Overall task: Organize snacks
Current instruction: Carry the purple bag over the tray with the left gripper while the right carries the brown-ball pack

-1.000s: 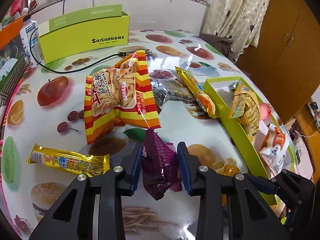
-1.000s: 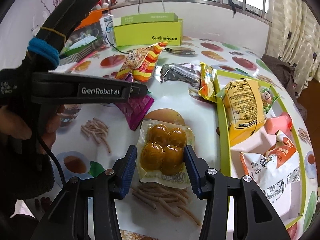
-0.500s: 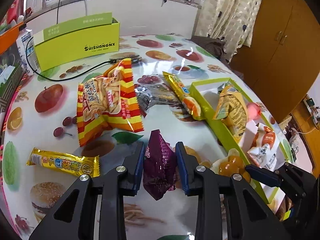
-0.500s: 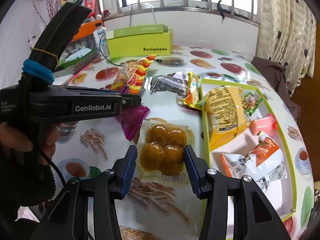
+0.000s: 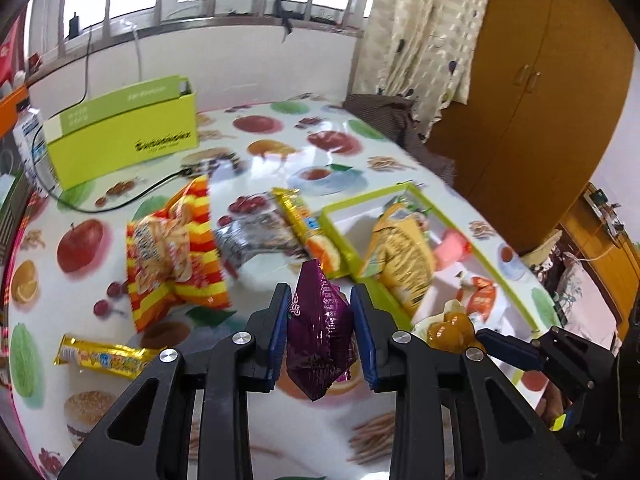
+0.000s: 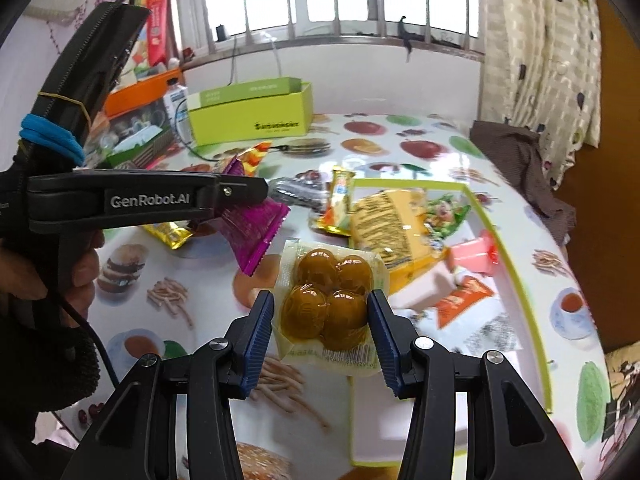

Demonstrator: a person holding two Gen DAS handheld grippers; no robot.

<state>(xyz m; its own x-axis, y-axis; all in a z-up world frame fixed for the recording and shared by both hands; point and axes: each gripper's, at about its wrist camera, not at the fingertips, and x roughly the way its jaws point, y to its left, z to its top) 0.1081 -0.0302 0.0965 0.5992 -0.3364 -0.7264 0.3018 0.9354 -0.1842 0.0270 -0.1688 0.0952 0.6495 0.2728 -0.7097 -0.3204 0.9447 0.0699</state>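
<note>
In the left wrist view, the left gripper (image 5: 320,328) has its fingers clamped on a purple packet (image 5: 320,332), lifted clear of the counter (image 5: 280,152), with the green tray (image 5: 340,236) at one o'clock, probably its destination. In the right wrist view, the right gripper (image 6: 322,320) pinches the yellow-ball pack (image 6: 326,300) above the tray's near edge, seemingly ready to drop it in.

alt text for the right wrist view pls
The right tongs grip a clear pack of brown glazed balls above a fruit-print table. At left, the left tongs hold a purple snack packet; right, a green-rimmed tray holds several snacks.
</note>
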